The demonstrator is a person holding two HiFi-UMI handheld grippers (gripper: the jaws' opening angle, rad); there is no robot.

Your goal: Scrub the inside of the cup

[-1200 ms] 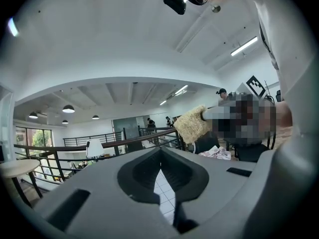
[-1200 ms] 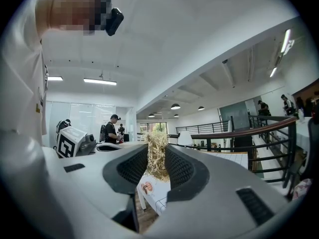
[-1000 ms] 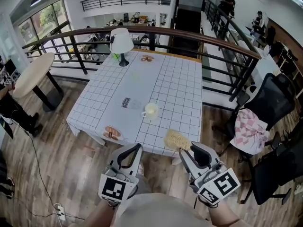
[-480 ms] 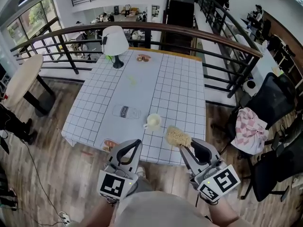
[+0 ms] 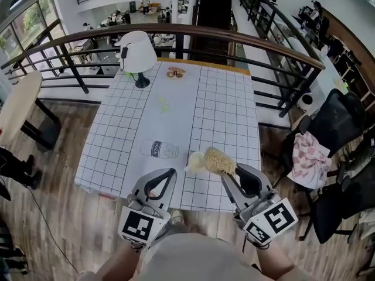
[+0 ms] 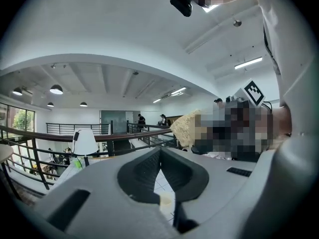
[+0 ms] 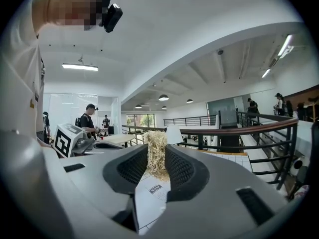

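A pale cream cup (image 5: pixel 192 163) stands near the front edge of the grid-cloth table (image 5: pixel 211 110), partly hidden behind a tan fibrous scrubber (image 5: pixel 220 160). My right gripper (image 5: pixel 227 178) is shut on the scrubber's lower end, so the scrubber hangs just above and right of the cup. In the right gripper view the scrubber (image 7: pixel 156 153) stands upright between the jaws of the right gripper (image 7: pixel 157 159). My left gripper (image 5: pixel 170 173) hovers over the table's front edge, left of the cup, shut with nothing in it. In the left gripper view, the left gripper (image 6: pixel 159 157) has its jaw tips touching.
A clear labelled bottle (image 5: pixel 158 149) lies on the table left of the cup. A white lamp (image 5: pixel 136 51) and a small plate of food (image 5: pixel 174 72) are at the far end. A dark railing (image 5: pixel 263 40) runs behind; a chair with pink cloth (image 5: pixel 309 157) stands right.
Both grippers have come closer to the table's front edge. The scrubber now overlaps the cup's right side, where before it was short of it.
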